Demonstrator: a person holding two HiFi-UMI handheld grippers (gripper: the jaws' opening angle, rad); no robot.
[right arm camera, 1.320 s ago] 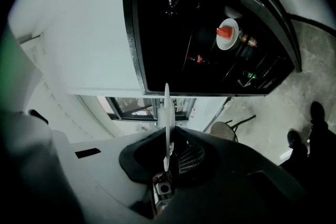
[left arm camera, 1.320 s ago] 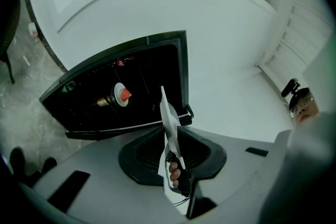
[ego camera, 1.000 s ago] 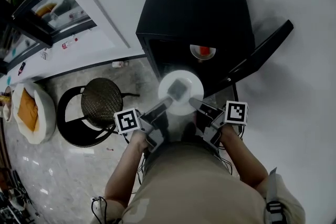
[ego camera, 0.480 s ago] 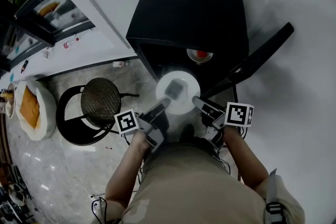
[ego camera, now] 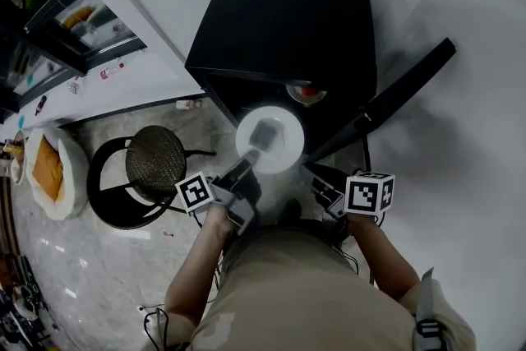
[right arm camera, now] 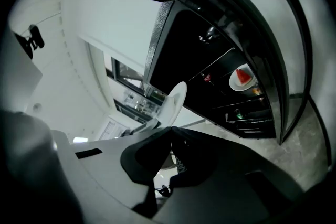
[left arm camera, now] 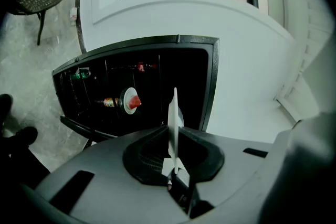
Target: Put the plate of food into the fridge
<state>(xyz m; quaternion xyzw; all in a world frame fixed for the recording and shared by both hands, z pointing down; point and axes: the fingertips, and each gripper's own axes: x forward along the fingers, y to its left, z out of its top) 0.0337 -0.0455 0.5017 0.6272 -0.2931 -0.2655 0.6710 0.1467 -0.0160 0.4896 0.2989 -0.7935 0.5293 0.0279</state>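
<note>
While the left gripper (left arm camera: 175, 136) has its jaws clamped on the rim of the white plate (left arm camera: 174, 107), which shows edge-on between them, the right gripper (right arm camera: 170, 131) has its jaws pressed together with nothing in the seam. In the right gripper view the plate's rim stands just past those tips, tilted away from the seam. Whether it touches them I cannot tell.

Only the head view gives the plate's face: round, level, with a pale grey block of food (ego camera: 268, 131) on its middle. There the left gripper reaches it from the lower left, and the right gripper sits at its lower right edge.

The plate hangs outside the black fridge (ego camera: 288, 12), just in front of the open mouth. The two gripper views look into that mouth, where the head view mostly sees the lid-like top. On a shelf inside sits a small dish with red food (left arm camera: 131, 100). In the left gripper view a bottle (left arm camera: 107, 102) lies just beside it, with other small items deeper in the dark. From above, only a sliver of that dish shows under the fridge's front edge.

The door (ego camera: 403, 90) is swung wide to the right, its lower end near the right gripper. Around the dish, the interior reads as open dark space. A round woven chair (ego camera: 154, 159) stands well apart on the left, on the pale stone floor (ego camera: 90, 259).
</note>
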